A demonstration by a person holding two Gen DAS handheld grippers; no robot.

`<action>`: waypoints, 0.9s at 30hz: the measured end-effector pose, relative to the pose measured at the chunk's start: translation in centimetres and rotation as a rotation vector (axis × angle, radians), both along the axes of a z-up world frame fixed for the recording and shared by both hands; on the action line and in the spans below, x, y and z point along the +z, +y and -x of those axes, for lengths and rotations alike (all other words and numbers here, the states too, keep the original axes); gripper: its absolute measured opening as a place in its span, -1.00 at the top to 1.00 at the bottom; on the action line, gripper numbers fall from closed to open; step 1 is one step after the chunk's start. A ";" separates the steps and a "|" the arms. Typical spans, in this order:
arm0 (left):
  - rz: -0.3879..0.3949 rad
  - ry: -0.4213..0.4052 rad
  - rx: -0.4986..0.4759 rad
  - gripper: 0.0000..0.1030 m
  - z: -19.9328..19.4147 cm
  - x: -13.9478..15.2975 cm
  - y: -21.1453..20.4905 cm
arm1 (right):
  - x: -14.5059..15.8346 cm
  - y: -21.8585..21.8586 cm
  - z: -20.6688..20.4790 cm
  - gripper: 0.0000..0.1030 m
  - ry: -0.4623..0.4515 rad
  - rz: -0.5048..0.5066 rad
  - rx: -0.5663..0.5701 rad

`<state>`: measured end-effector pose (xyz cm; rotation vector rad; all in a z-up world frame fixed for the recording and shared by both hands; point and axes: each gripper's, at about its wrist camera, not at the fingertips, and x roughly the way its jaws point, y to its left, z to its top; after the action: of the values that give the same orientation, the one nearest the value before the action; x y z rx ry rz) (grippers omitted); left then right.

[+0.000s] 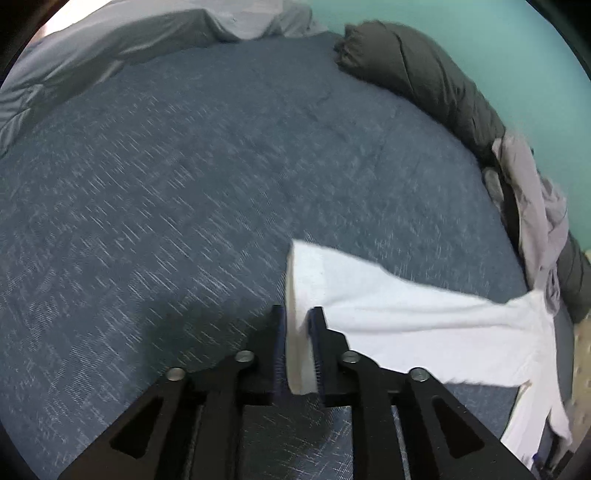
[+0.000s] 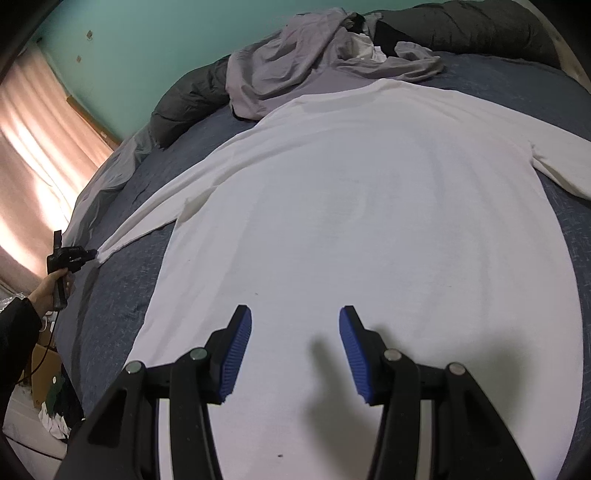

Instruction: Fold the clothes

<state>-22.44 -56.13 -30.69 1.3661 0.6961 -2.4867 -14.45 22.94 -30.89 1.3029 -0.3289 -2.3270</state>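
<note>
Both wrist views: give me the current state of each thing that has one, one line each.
Left hand-held gripper: shut on the white shirt's sleeve cuff.
Right hand-held gripper: open, above the shirt body, holding nothing.
White shirt: spread flat on the bed, unfolded, one sleeve pulled out straight.
Grey garment: crumpled, unfolded, beyond the shirt's collar.
Dark duvet: rolled up along the bed's edge.

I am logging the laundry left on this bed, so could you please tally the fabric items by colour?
White: 1, the long-sleeved shirt, spread flat, its sleeve cuff in the left gripper
Lilac-grey: 1, the crumpled garment
Dark grey: 1, the rolled duvet along the wall
Pale grey: 1, the bunched sheet at the bed's far end
Total: 4
</note>
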 end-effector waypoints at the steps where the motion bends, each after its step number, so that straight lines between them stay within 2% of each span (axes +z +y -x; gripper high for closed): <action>1: 0.003 0.014 0.009 0.55 -0.1 0.4 -0.3 | 0.0 0.0 0.0 0.02 0.001 0.003 -0.002; 6: 0.000 0.036 -0.013 0.48 1.0 1.3 -0.7 | -0.3 -0.3 0.3 0.02 0.002 0.011 -0.014; 10: 0.011 0.009 -0.037 0.42 3.0 0.5 -0.3 | -0.5 -0.6 0.7 0.02 -0.003 0.006 -0.012; 16: 0.042 0.015 -0.064 0.43 3.6 0.4 0.1 | -0.7 -1.0 1.0 0.02 -0.006 -0.009 -0.004; 17: 0.047 0.016 -0.068 0.54 3.7 0.4 0.1 | -0.8 -1.0 1.1 0.02 -0.009 -0.009 -0.005; 19: 0.057 0.018 -0.077 0.92 4.0 0.3 0.3 | -1.0 -1.2 1.3 0.02 -0.013 -0.005 -0.008; 24: 0.082 0.026 -0.097 0.93 4.5 0.4 0.5 | -1.2 -1.9 1.5 0.02 -0.016 0.017 -0.007; 27: 0.100 0.082 -0.052 0.93 4.0 2.7 -0.5 | -1.0 -2.4 1.3 0.02 -0.009 0.020 0.010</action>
<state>-26.45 -56.58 -27.99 1.2686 0.5503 -2.5928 -15.74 20.50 -31.90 1.3026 -0.3476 -2.3047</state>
